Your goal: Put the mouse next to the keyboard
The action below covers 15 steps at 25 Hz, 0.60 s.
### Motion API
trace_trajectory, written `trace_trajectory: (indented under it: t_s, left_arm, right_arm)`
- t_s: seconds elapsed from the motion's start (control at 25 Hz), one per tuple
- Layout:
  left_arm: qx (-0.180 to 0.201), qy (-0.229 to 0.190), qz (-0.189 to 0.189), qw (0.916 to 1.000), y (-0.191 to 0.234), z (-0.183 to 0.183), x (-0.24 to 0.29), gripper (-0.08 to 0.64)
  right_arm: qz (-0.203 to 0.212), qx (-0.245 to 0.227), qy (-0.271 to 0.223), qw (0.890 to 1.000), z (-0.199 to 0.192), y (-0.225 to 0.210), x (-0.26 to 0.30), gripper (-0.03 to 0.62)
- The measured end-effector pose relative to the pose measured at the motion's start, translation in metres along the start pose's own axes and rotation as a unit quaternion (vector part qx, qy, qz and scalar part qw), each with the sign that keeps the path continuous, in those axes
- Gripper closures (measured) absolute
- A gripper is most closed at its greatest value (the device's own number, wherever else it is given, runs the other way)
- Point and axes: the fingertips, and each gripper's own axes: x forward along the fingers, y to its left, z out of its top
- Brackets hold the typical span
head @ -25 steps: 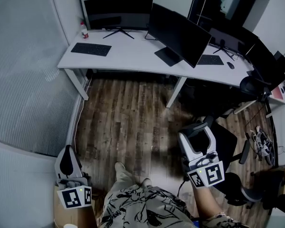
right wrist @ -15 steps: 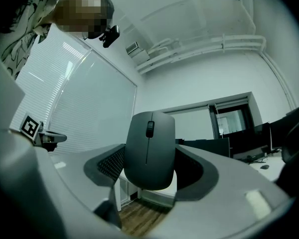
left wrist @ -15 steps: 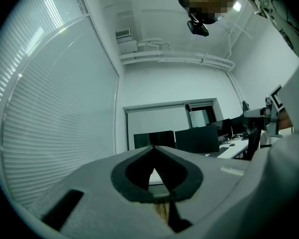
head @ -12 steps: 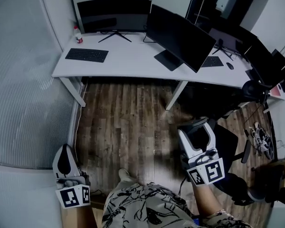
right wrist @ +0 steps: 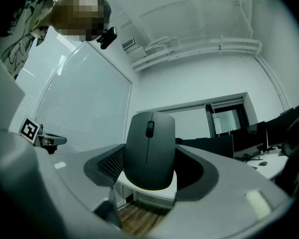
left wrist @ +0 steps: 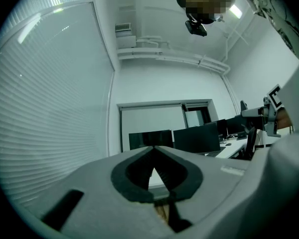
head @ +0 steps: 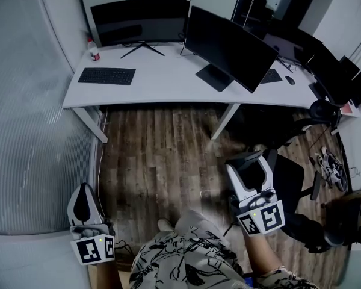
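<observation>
A dark grey mouse point(right wrist: 149, 148) stands upright between the jaws of my right gripper point(right wrist: 152, 169), which is shut on it. In the head view that gripper point(head: 250, 172) hangs over the wooden floor at lower right, with the mouse point(head: 251, 174) dark between its jaws. A black keyboard point(head: 107, 76) lies at the left end of the white desk point(head: 168, 77), far ahead of both grippers. My left gripper point(head: 84, 208) is low at the left and shut, with nothing in it; in its own view the jaws of this gripper point(left wrist: 154, 156) meet at the tip.
Two black monitors point(head: 141, 18) point(head: 228, 44) stand on the desk, and a small bottle point(head: 94, 50) is at its back left corner. A second keyboard point(head: 269, 76) and mouse point(head: 290, 80) lie at the right. An office chair point(head: 289, 176) stands beside my right gripper. A frosted wall point(head: 24, 101) runs along the left.
The desk has slid a little lower and leftward in the head view as the person steps forward. Both grippers keep their places in the view, and the mouse stays gripped.
</observation>
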Motion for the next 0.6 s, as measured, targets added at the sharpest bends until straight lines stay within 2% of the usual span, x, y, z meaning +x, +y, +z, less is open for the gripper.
trace_trajectory:
  t_s: [0.32, 0.6]
  left_arm:
    - [-0.006, 0.016, -0.01, 0.9998, 0.016, -0.02, 0.038, 0.563]
    - [-0.003, 0.016, -0.004, 0.9999, 0.03, -0.029, 0.097, 0.563]
  right_arm:
    - [-0.014, -0.001, 0.013, 1.0, -0.021, -0.005, 0.036, 0.288]
    - [-0.019, 0.0, 0.004, 1.0, -0.036, -0.029, 0.096, 0.288]
